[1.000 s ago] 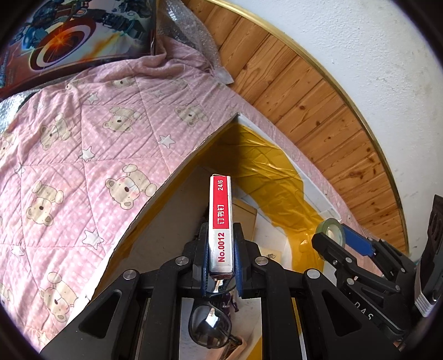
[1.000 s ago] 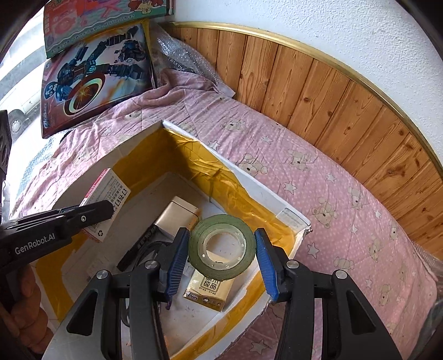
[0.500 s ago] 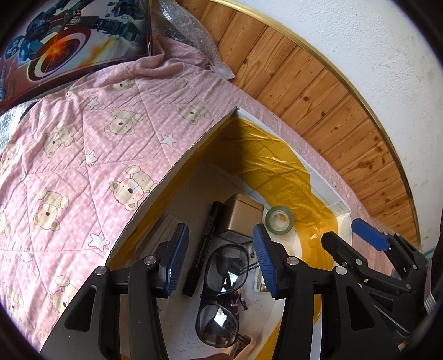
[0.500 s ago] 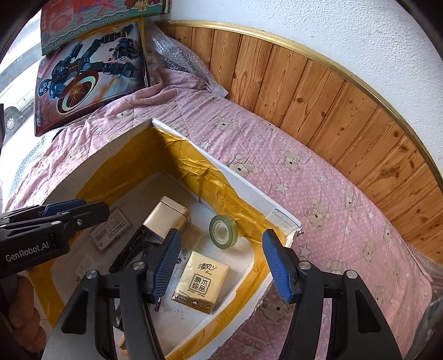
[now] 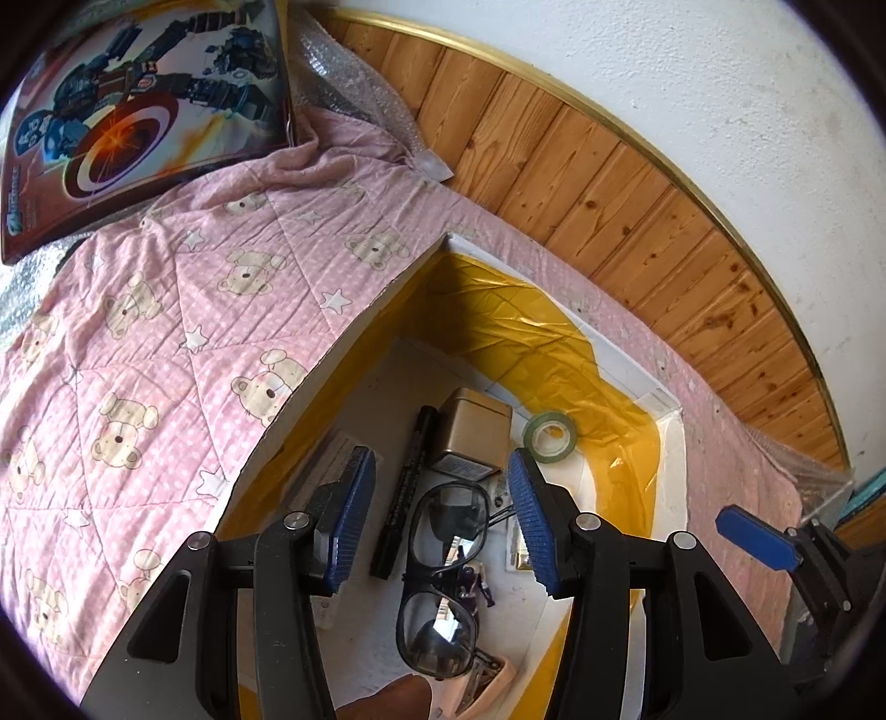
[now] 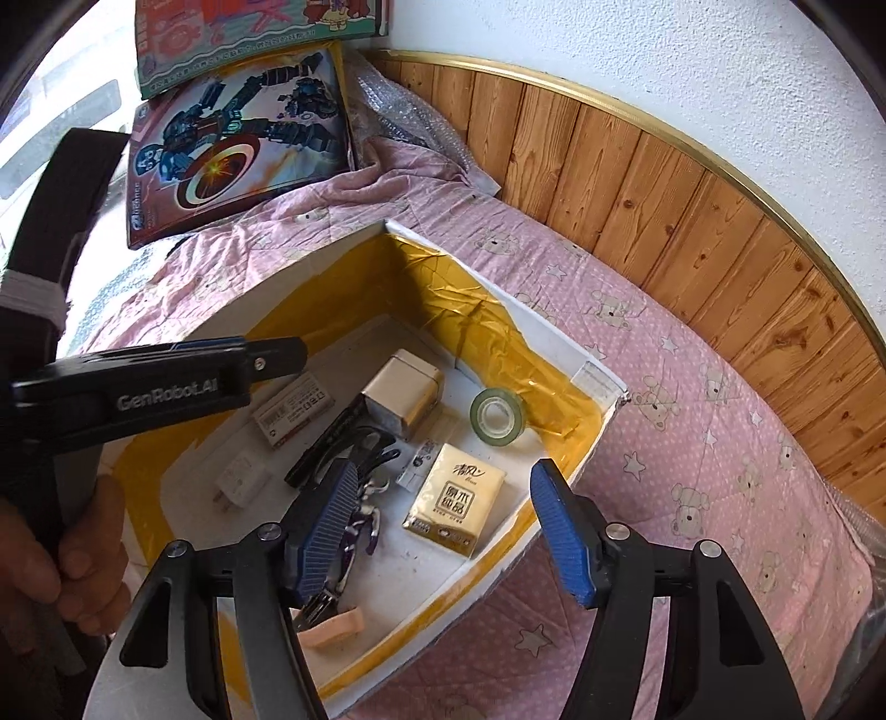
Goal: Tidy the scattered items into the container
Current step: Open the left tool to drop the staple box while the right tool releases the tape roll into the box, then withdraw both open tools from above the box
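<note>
A white foam box (image 6: 601, 382) lined with yellow tape sits on the pink bear quilt; it also shows in the left wrist view (image 5: 673, 437). Inside lie a green tape roll (image 6: 496, 415) (image 5: 549, 436), a staples box (image 6: 293, 409), a gold tin (image 6: 403, 392) (image 5: 470, 435), a black marker (image 5: 404, 493), glasses (image 5: 443, 570), a tissue pack (image 6: 457, 500), a white charger (image 6: 241, 484) and a pink stapler (image 6: 332, 626). My left gripper (image 5: 440, 520) is open and empty above the box. My right gripper (image 6: 443, 526) is open and empty over the box's near right corner.
The pink quilt (image 5: 166, 332) covers the bed. A toy box with a robot picture (image 5: 138, 116) leans at the far left, a second one (image 6: 249, 33) behind it. Bubble wrap (image 6: 398, 111) and a wood-panelled wall (image 6: 692, 194) lie behind.
The left gripper opened and dropped the staples box into the foam box. The right gripper opened and dropped the tape roll into it. Both grippers have drawn back a little.
</note>
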The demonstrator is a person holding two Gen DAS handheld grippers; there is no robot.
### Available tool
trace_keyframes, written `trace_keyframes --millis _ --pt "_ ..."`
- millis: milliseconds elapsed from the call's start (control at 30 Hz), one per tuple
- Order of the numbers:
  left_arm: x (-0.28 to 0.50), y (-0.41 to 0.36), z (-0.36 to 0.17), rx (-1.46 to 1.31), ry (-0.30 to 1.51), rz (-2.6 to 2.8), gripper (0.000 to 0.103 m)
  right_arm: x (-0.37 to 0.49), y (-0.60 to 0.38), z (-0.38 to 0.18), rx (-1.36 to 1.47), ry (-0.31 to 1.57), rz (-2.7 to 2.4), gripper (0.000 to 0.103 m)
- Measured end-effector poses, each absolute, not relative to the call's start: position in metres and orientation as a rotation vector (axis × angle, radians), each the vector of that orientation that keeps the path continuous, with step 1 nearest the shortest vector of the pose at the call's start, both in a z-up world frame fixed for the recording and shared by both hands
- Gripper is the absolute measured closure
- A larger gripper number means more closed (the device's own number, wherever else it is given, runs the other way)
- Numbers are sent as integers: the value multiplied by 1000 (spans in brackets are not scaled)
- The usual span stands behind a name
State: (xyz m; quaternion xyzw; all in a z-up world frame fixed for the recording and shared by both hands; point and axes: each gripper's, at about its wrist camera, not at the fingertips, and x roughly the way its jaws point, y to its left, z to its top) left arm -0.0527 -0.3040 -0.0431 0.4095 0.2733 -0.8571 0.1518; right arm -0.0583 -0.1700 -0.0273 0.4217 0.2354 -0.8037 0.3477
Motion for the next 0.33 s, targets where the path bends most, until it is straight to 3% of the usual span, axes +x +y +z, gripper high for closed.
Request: trace_keyframes --millis 100,333 --pt "-42 -294 -34 1133 734 -2494 36 -36 -157 -23 1082 610 -2057 32" --pt "-10 -279 -14 1042 749 -2561 35 15 -134 -23 1056 677 -1994 32"
